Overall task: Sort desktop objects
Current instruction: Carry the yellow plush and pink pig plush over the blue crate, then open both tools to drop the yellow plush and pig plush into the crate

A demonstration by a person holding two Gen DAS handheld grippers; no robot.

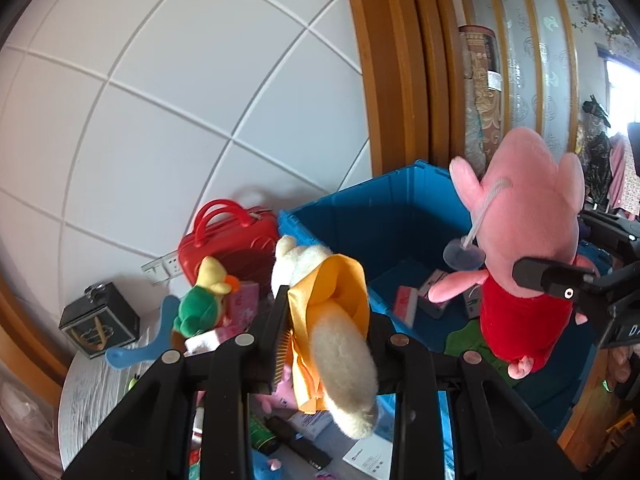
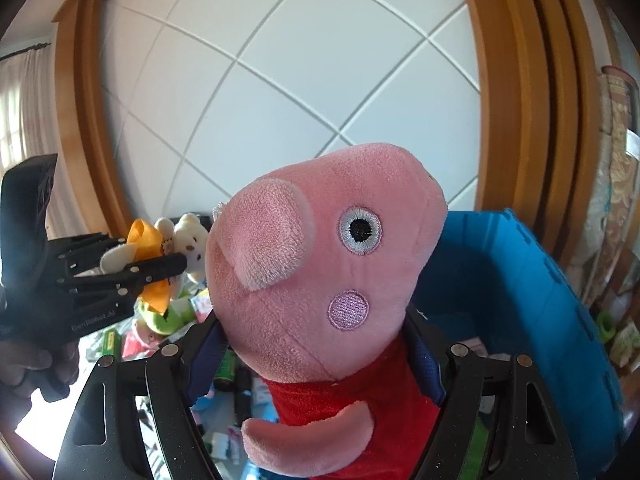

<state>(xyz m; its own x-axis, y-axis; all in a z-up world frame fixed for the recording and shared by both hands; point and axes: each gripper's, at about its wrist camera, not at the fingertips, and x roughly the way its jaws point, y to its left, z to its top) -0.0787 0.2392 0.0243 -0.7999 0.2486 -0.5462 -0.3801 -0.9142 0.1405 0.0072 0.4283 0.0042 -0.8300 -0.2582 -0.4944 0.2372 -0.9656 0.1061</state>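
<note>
My left gripper [image 1: 320,320] is shut on a small cream plush bear [image 1: 340,352] with a yellow-orange ribbon [image 1: 336,292], held in the air in front of the blue bin [image 1: 380,208]. My right gripper [image 2: 320,364] is shut on the red body of a pink pig plush [image 2: 320,248]. Its blue pads [image 2: 208,360] press the pig from both sides. In the left wrist view the pig [image 1: 528,232] hangs over the bin, with a right finger [image 1: 548,276] across it. The right wrist view shows the left gripper [image 2: 160,268] with the bear [image 2: 192,236] at the left.
A red case [image 1: 232,240], a green and yellow plush bird [image 1: 200,304], a black box [image 1: 100,320] and several small items crowd the grey table [image 1: 88,392]. Boxes lie inside the bin. A tiled wall and a wooden door frame [image 1: 384,80] stand behind.
</note>
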